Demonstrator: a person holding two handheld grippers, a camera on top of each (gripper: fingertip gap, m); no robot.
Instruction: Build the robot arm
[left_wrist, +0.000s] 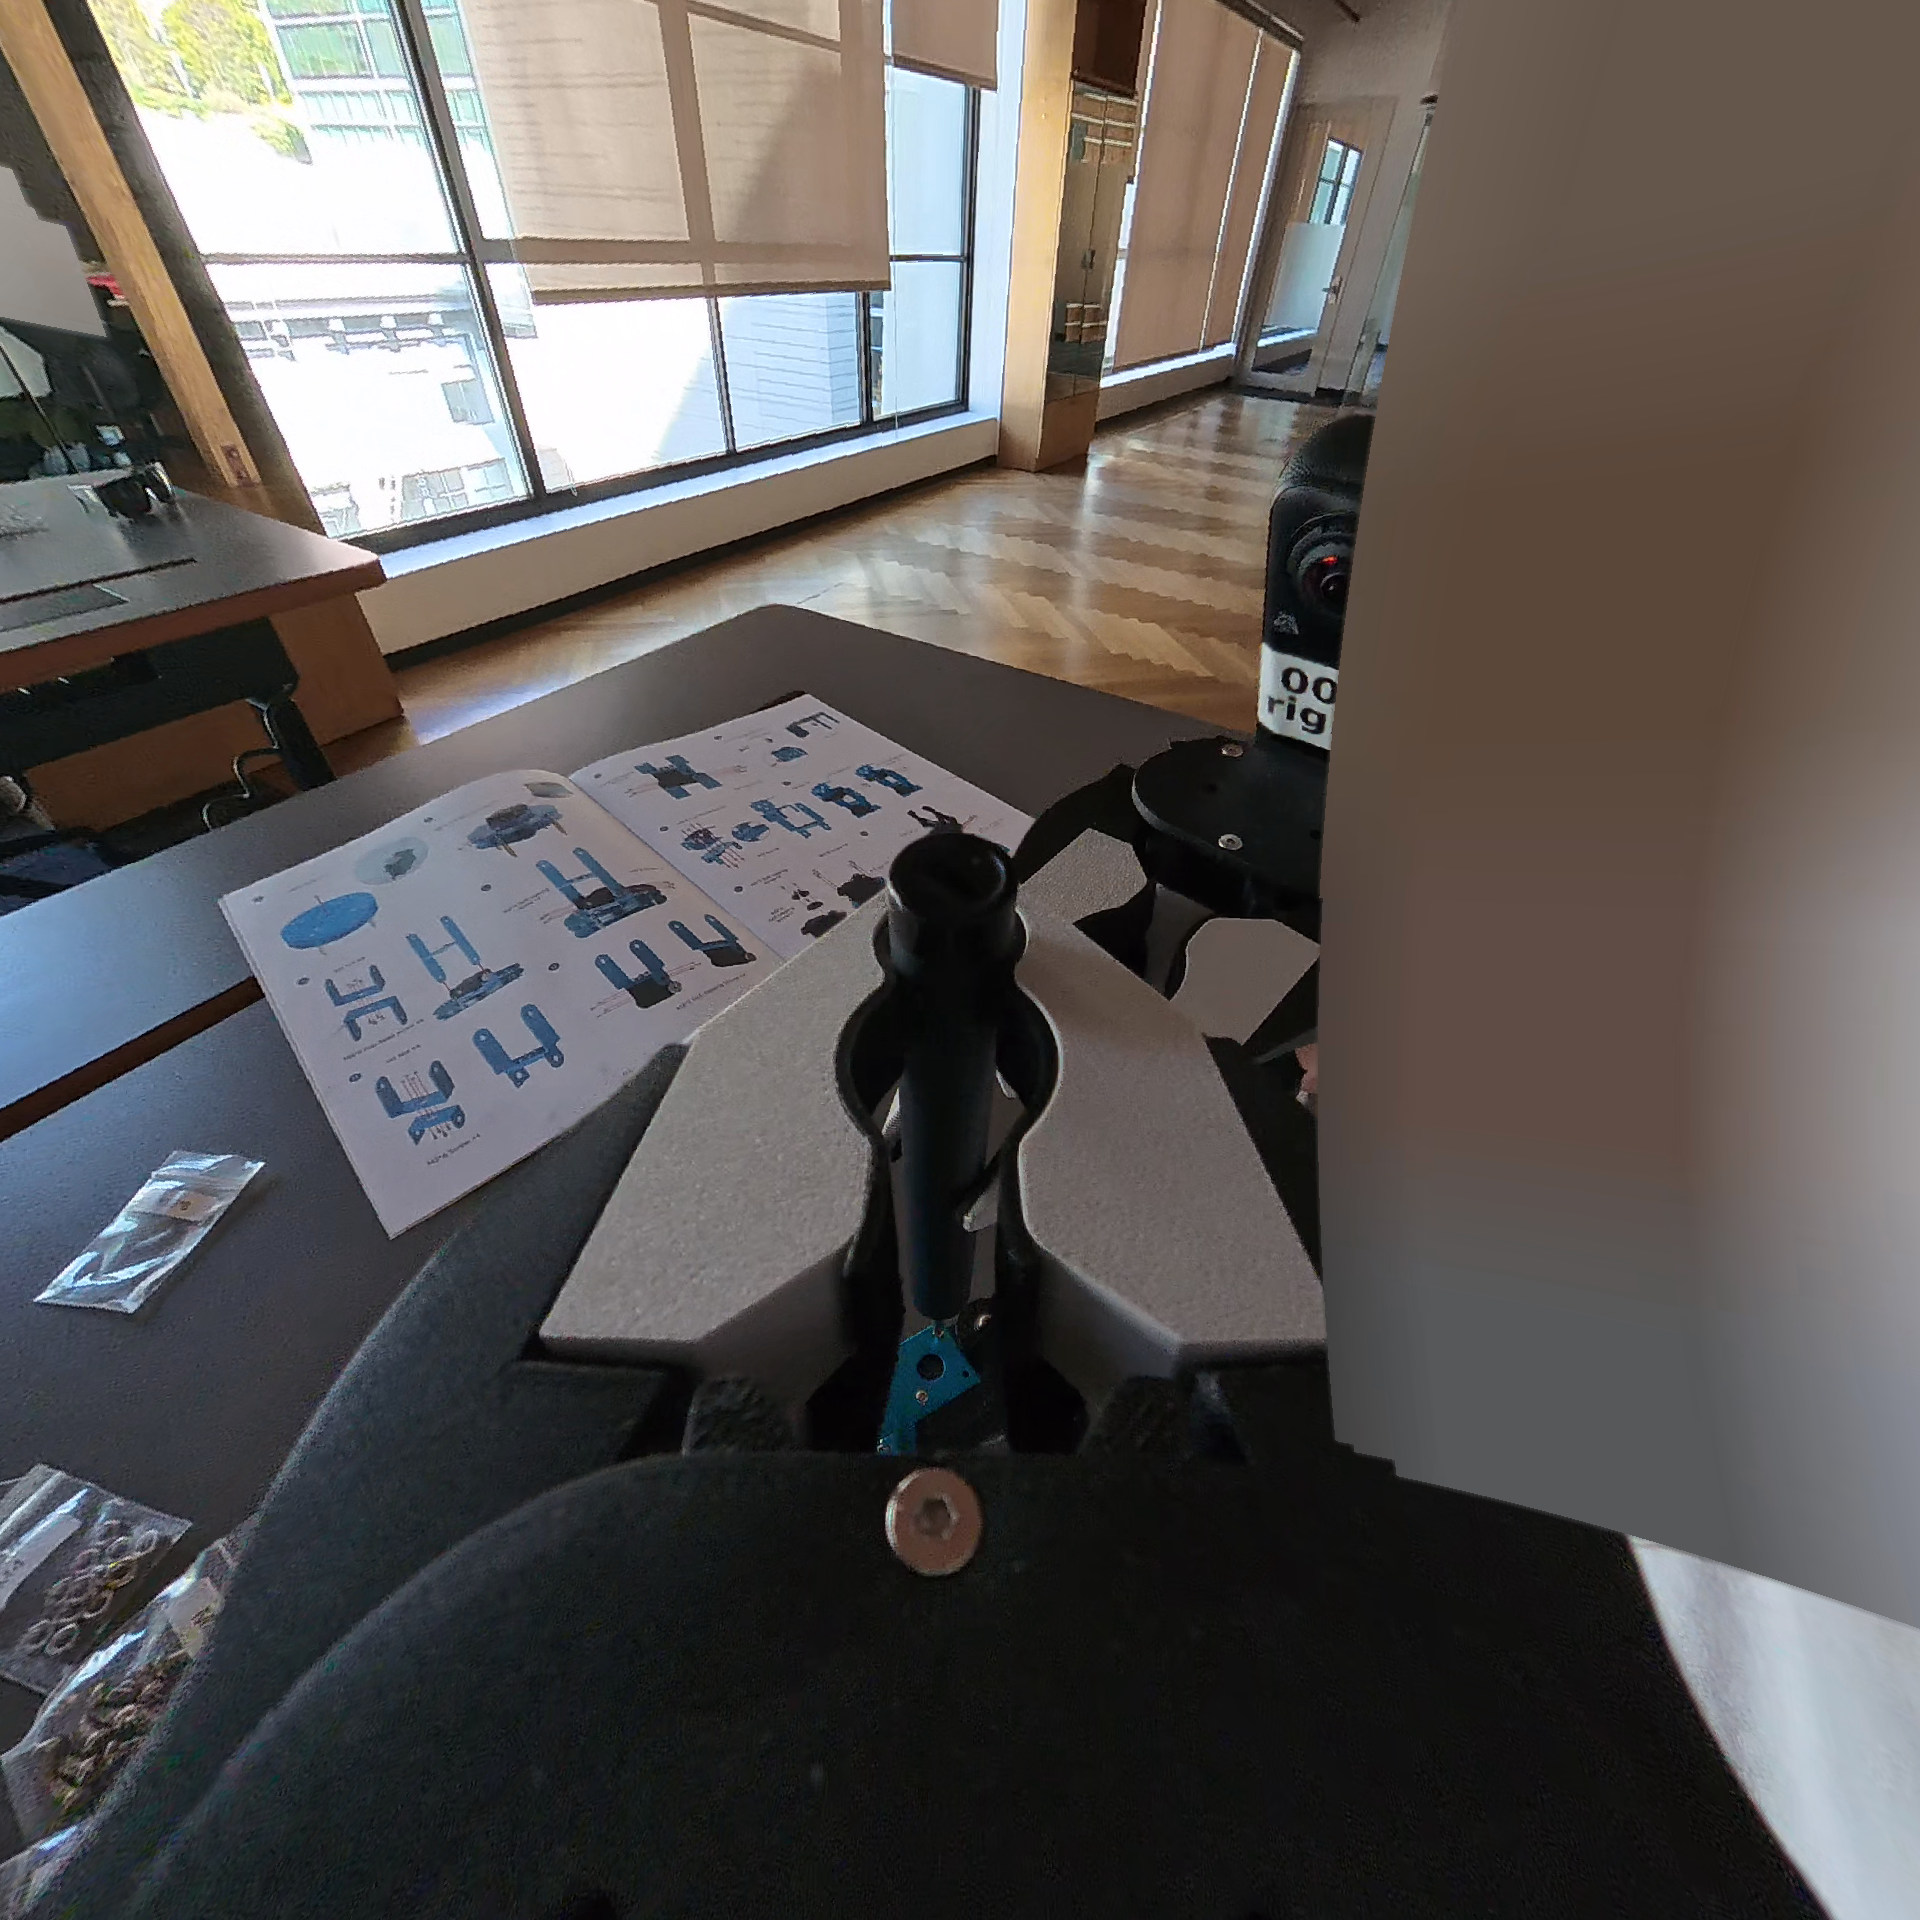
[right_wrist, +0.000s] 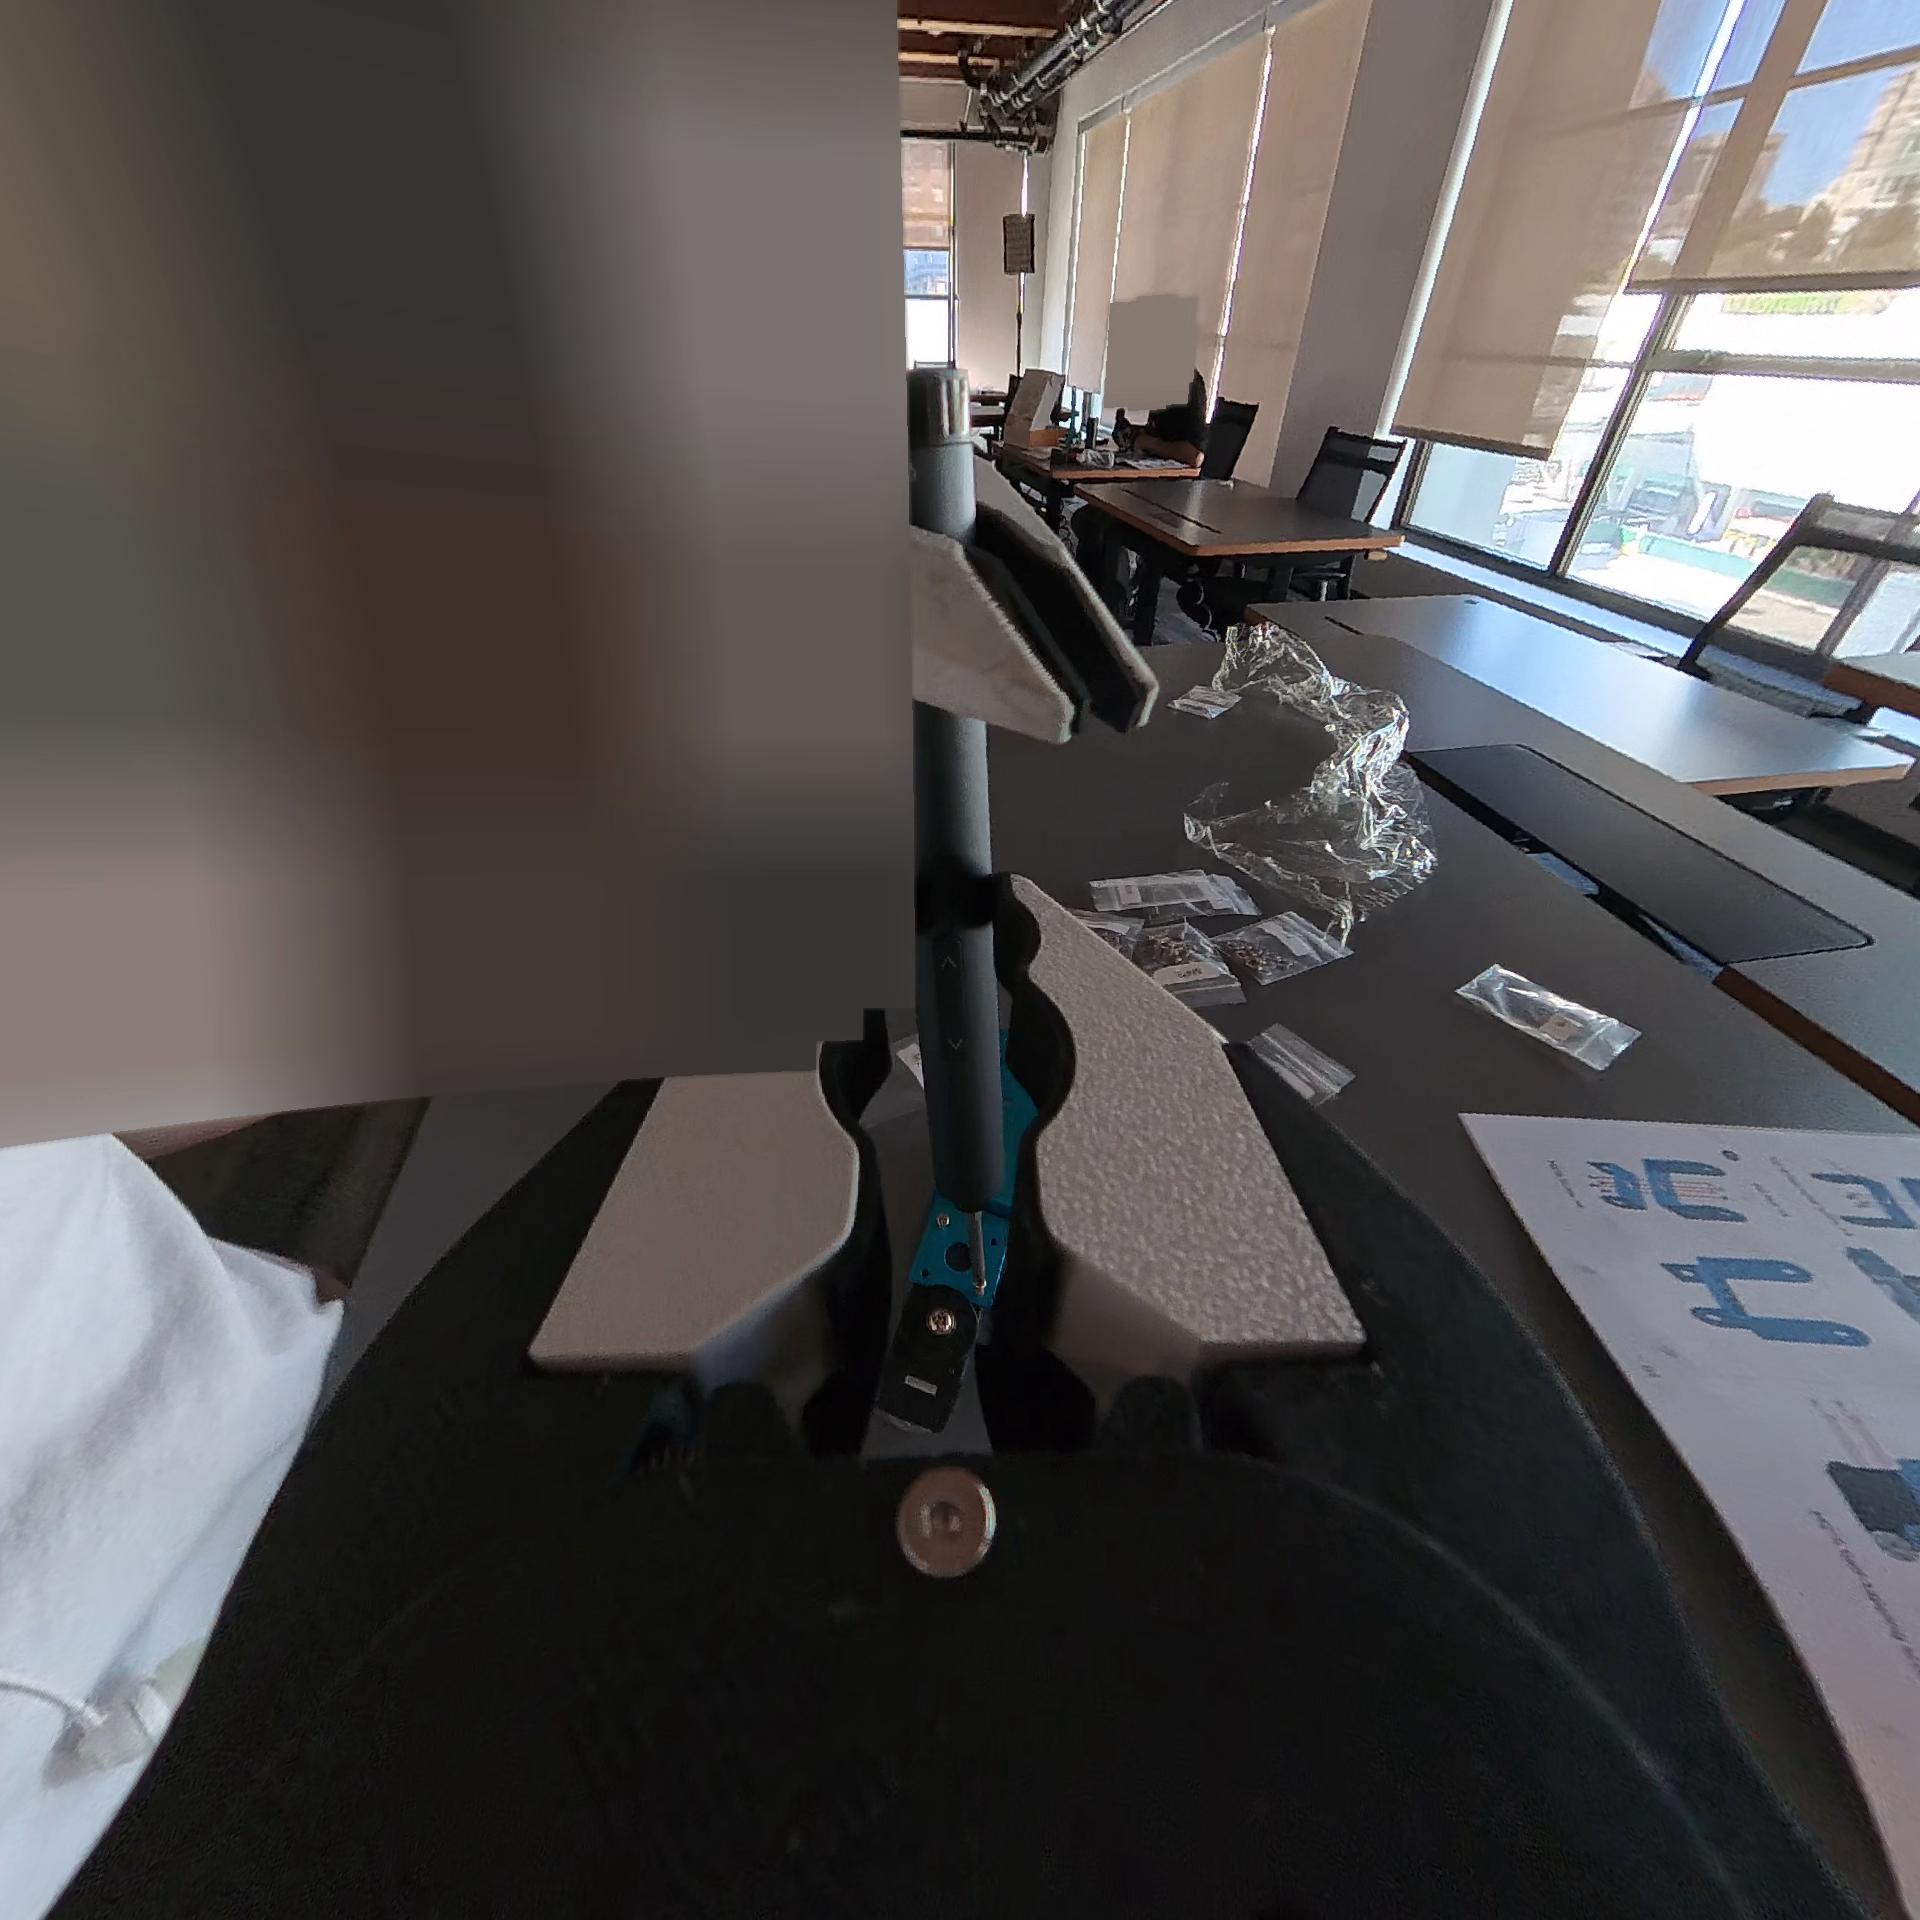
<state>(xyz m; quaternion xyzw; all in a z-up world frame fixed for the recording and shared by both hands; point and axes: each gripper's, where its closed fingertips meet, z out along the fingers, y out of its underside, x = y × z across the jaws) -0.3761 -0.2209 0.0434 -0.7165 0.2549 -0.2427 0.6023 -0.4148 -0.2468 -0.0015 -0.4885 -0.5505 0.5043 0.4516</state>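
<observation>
Your left gripper (left_wrist: 940, 1049) is closed around a dark electric screwdriver (left_wrist: 940, 1101), standing upright at the centre of the frame. Its tip meets a small blue bracket (left_wrist: 933, 1377) below. Only the right wrist view shows the rest — your right gripper (right_wrist: 951, 1174) is narrowed onto this blue bracket (right_wrist: 961, 1252), with a black part (right_wrist: 928, 1361) fixed under it. An open manual (left_wrist: 582, 956) lies at middle left on the dark table (left_wrist: 187, 914); small bags (right_wrist: 1226, 935) lie at middle right.
</observation>
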